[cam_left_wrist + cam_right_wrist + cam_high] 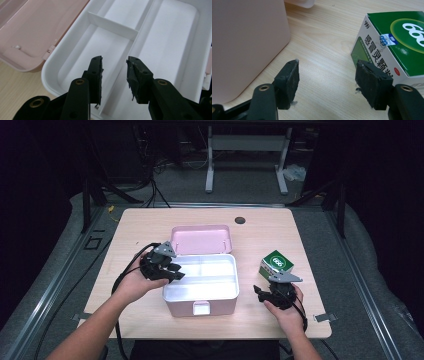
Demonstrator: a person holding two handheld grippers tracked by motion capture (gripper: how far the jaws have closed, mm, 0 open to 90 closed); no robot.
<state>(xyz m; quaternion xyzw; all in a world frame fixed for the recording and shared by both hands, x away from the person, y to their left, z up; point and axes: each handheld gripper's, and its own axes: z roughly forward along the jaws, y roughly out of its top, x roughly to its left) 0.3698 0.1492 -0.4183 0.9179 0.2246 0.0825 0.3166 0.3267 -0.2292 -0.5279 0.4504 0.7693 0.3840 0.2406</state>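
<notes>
Closest to the person, the right gripper [270, 296] rests low on the table [150, 225], its jaws apart with nothing but bare wood between them. It sits there, I'd judge, lined up for the green and white carton [276, 264] just beyond it; the right gripper view shows the carton [397, 42] almost touching the far jaw, with its printed lettering and a small sticker on the flap, none of which can be read from above.

Next out, the left gripper [172, 270] hangs over the left end of the open box [200, 307], jaws partly apart and holding nothing. The left gripper view looks straight down into the white tray [160, 47], showing thin dividers splitting it into compartments, all empty, probably ready to take the carton.

Farthest back, the pink lid [201, 240] lies flat behind the box, folded open on its hinge so the tray stays clear. The high view alone shows both hands together and how the carton stands well apart from the box.
</notes>
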